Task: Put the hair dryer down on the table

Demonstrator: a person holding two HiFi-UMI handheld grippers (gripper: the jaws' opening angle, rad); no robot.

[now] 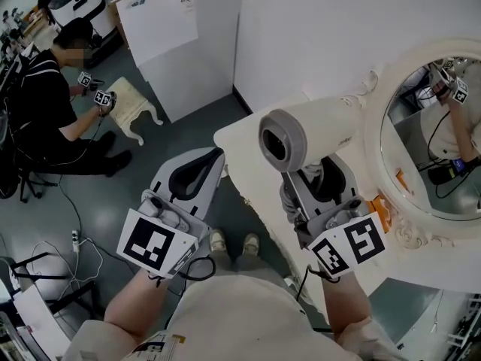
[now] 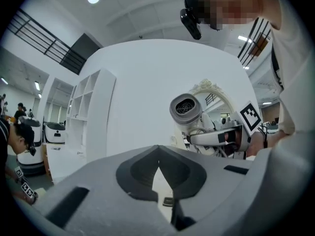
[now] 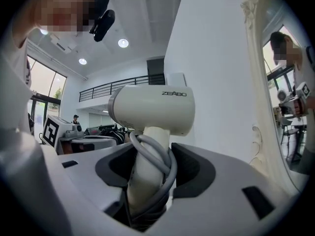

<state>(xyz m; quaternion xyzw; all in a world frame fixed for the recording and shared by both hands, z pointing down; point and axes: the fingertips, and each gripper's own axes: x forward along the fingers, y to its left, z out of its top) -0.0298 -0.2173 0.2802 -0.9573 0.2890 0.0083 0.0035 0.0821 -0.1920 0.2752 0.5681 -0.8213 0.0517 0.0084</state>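
A cream hair dryer (image 1: 316, 130) is held upright above the white table (image 1: 248, 168), its grey intake end toward me. My right gripper (image 1: 319, 173) is shut on its handle, which has the grey cord wound round it. In the right gripper view the hair dryer (image 3: 152, 107) stands straight up out of the right gripper (image 3: 147, 156). My left gripper (image 1: 203, 168) hovers off the table's left edge, over the floor, shut with nothing in it. From the left gripper (image 2: 157, 154) the hair dryer (image 2: 186, 109) shows to the right.
An ornate white round mirror (image 1: 428, 141) lies on the table at the right. A white wall panel (image 1: 301, 28) stands behind the table. Far left, a seated person (image 1: 45, 104) works with grippers at a small white stool (image 1: 135, 104). Cables lie on the floor.
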